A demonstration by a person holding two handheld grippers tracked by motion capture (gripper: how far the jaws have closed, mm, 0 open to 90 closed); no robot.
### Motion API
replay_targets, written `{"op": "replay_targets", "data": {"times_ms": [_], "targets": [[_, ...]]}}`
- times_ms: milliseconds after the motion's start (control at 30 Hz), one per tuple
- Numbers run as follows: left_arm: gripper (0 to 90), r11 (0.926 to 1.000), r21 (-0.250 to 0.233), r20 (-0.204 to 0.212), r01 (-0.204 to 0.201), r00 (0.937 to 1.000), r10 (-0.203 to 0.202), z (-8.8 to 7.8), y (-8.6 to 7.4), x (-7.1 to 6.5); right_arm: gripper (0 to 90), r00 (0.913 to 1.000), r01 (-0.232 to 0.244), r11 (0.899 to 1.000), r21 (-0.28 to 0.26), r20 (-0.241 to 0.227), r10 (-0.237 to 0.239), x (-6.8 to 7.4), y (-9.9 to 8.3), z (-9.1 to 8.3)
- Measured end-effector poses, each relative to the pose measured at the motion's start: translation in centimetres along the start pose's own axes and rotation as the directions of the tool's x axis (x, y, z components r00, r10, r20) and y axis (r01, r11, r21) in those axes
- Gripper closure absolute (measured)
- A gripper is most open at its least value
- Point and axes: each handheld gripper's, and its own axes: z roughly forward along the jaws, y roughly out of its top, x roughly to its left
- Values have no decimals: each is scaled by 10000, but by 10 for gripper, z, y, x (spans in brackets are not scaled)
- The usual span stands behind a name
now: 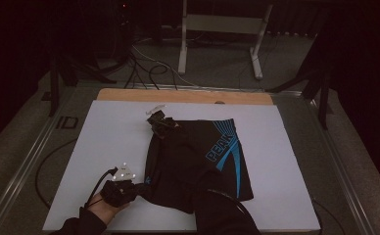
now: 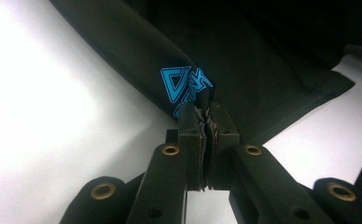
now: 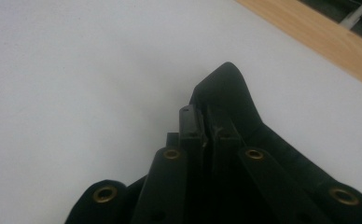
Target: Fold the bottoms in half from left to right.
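Black shorts (image 1: 198, 156) with blue print lie on the white table cover (image 1: 109, 142), right of centre. At the near left my left gripper (image 1: 138, 188) is shut on the shorts' near-left corner; in the left gripper view the jaws (image 2: 206, 112) pinch the fabric just below a blue logo (image 2: 184, 84). My right gripper (image 1: 157, 122) reaches over the shorts to their far-left corner. In the right gripper view its jaws (image 3: 206, 121) are shut on that black corner (image 3: 228, 86), which sticks up past the tips. The right forearm hides part of the shorts.
A wooden table edge (image 1: 183, 96) runs along the back of the white cover. Beyond it, a metal stand (image 1: 222, 29) and loose cables (image 1: 149, 68) sit on the floor. Bare white cover stretches left and right of the shorts.
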Motion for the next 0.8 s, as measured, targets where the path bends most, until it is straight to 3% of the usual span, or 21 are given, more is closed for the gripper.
{"op": "replay_targets", "data": {"times_ms": [267, 800], "targets": [[865, 9998, -92, 66, -155, 9999, 156, -1, 5, -7, 866, 9998, -96, 9994, -343, -154, 91, -9, -1, -16], [865, 9977, -208, 235, -643, 9976, 648, 3, 22, -22, 868, 9999, -125, 9971, -746, 34, 128, -28, -9, -44]]}}
